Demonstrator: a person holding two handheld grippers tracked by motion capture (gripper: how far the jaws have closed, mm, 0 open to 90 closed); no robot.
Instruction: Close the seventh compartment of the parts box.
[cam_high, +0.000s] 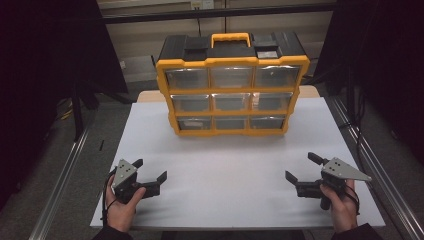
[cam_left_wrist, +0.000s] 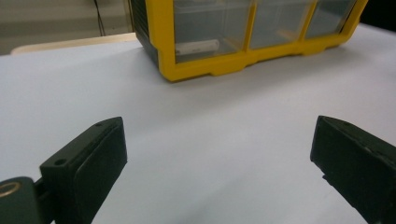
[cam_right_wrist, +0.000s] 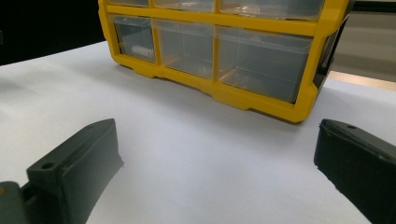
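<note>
A yellow and black organiser case (cam_high: 232, 82) with clear drawers in three rows and an orange handle stands upright at the far middle of the white table (cam_high: 230, 165). A small white part lies in its bottom left drawer (cam_left_wrist: 198, 46) (cam_right_wrist: 140, 49). My left gripper (cam_high: 150, 169) rests near the table's front left, held by a hand, jaws wide apart with nothing between them. At the front right a hand holds my right gripper (cam_high: 301, 166), which is likewise open and empty. Both point toward the case (cam_left_wrist: 243, 32) (cam_right_wrist: 215, 51), well short of it.
The white table top ends at a front edge just under the hands. Metal rails (cam_high: 65, 175) run along both sides of the table. Dark floor and black frame parts (cam_high: 90, 95) lie to the left and right. Behind the case is a pale wall.
</note>
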